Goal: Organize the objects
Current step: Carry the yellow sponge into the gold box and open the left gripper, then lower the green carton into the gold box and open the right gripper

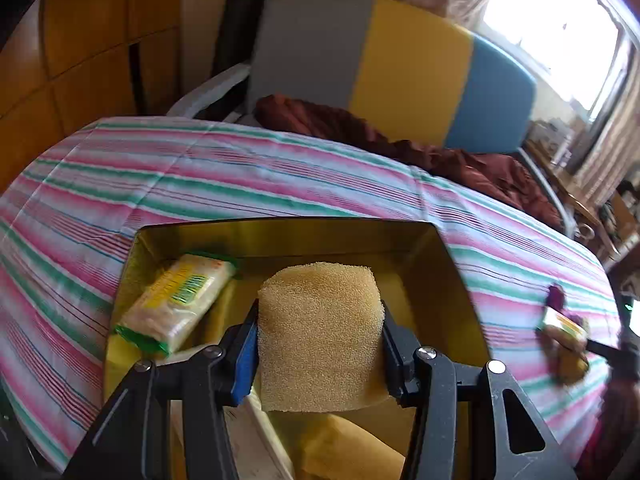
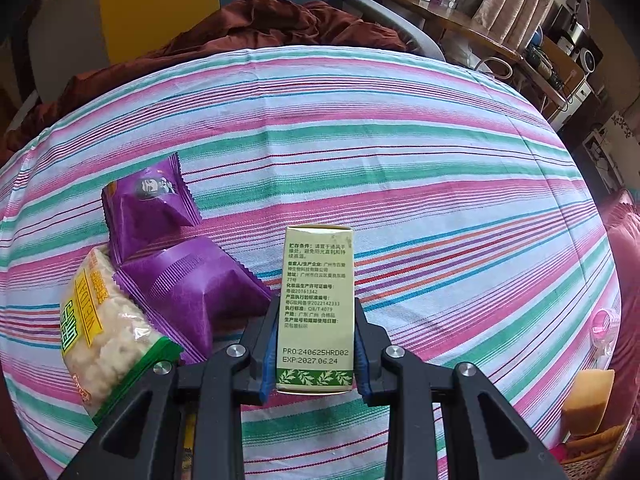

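The left gripper point(image 1: 320, 344) is clamped on a coarse tan block of sponge point(image 1: 320, 332), its black fingers pressing both sides, and holds it over a shiny gold-coloured rectangular metal tin point(image 1: 452, 280) that sits on a tablecloth striped in pink, green and white point(image 1: 200, 176). Inside the tin, against its left wall, lies a clear plastic pack of pale rice crackers with green and yellow print point(image 1: 176, 300), tilted on the wall. The right gripper point(image 2: 316, 344) is closed on a slim pale green cardboard box printed with Chinese text and dates point(image 2: 318, 304), held upright above the same striped cloth. To its left lie two purple foil snack packets point(image 2: 176, 248), one overlapping the other, and just beside them a second clear pack of rice crackers point(image 2: 104, 332). A rumpled dark red cloth point(image 2: 260, 24) lies beyond the table's far edge.
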Tool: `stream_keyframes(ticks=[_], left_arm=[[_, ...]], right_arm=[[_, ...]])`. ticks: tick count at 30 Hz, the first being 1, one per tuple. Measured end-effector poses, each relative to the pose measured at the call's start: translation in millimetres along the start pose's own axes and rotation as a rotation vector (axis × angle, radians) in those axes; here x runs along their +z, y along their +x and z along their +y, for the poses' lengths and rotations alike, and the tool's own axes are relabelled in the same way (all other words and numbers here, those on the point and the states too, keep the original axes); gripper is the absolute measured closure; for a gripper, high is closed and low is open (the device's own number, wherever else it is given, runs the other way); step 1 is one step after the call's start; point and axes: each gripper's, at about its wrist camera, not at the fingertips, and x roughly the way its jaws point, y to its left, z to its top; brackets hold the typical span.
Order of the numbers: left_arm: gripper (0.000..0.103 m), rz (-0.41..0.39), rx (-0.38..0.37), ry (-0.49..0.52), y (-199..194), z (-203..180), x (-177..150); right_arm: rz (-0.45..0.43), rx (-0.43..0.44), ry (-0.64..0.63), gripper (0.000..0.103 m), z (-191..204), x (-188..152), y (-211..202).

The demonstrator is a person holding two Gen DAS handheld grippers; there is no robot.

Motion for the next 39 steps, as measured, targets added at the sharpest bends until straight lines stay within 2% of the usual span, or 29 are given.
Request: stream_keyframes(ticks=[4, 10, 13, 16, 20, 25, 32, 39], left_arm=[[0.048, 0.007, 0.044, -0.030, 22.7, 12.2, 10.8], [0.043, 0.065, 0.099, -0.050, 55.3, 22.9, 17.9], [0.041, 0.074, 0.085, -0.076, 56.5, 26.8, 17.0], [0.033, 0.064, 0.105, -0.060, 52.3, 27.0, 15.5], [0.031, 0.062, 0.092, -0.065, 44.7, 30.0, 12.5], [0.031, -0.013, 0.081, -0.051, 9.4, 26.8, 5.6], [0.030, -0.149, 0.112, 0.048, -57.7, 9.4, -38.0], [0.030, -0.229, 0.126, 0.097, -102.4, 5.8, -75.1]], right_arm=[[0.000, -0.005, -0.006, 0.074, 1.6, -1.9, -1.7], [-0.001, -0.008, -0.013, 0.074, -0.1, -0.1, 0.1], [-0.002, -0.010, -0.014, 0.074, 0.1, 0.1, 0.1], [-0.003, -0.012, -0.017, 0.074, 0.2, -0.5, -0.7], [-0.004, -0.010, -0.015, 0.073, -0.6, -2.0, -1.8], [-0.003, -0.004, -0.006, 0.074, -1.5, -2.2, -3.2], [-0.001, 0.056, 0.071, 0.074, -13.7, -0.8, -8.9], [-0.172, 0.212, 0.066, 0.074, -6.5, -1.1, -59.4]])
